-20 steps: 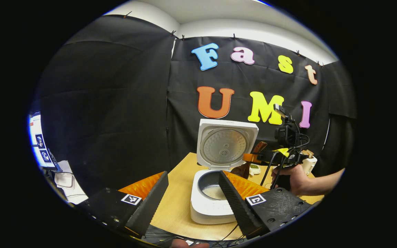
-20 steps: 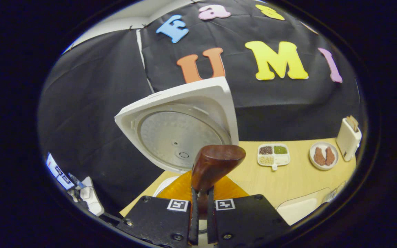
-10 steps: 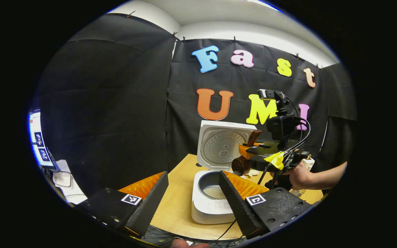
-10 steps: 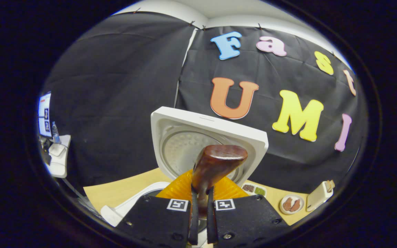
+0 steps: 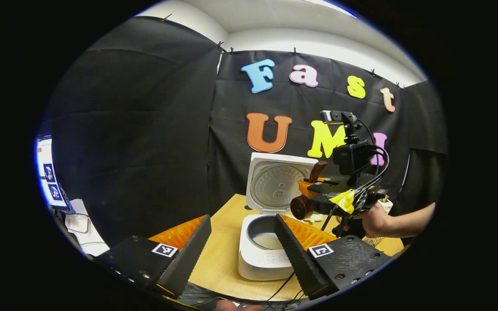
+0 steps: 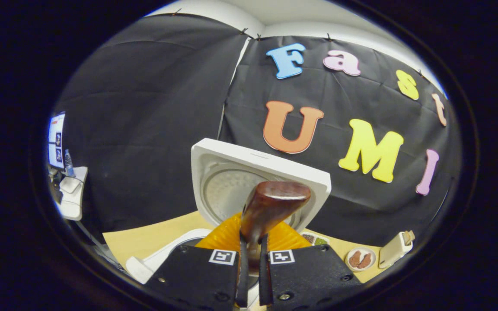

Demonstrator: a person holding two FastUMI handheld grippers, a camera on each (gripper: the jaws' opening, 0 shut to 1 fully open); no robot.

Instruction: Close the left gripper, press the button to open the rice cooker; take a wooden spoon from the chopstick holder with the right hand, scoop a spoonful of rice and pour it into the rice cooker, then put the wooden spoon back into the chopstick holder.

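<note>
My right gripper (image 6: 249, 263) had its jaws clenched on the wooden spoon (image 6: 270, 205), its bowl raised before the rice cooker (image 5: 270, 246), which stood lid-up on the worktop (image 5: 227, 255) with rice in the pot. My left gripper (image 5: 242, 246) hung released, jaws wide, near the cooker's front.

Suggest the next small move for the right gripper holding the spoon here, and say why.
Probably carry the wooden spoon away from the cooker toward the chopstick holder. The right gripper is shut on its handle, its bowl beside the open rice cooker, whose pot holds rice. Whether the spoon is empty cannot be told, so first confirm that.
</note>
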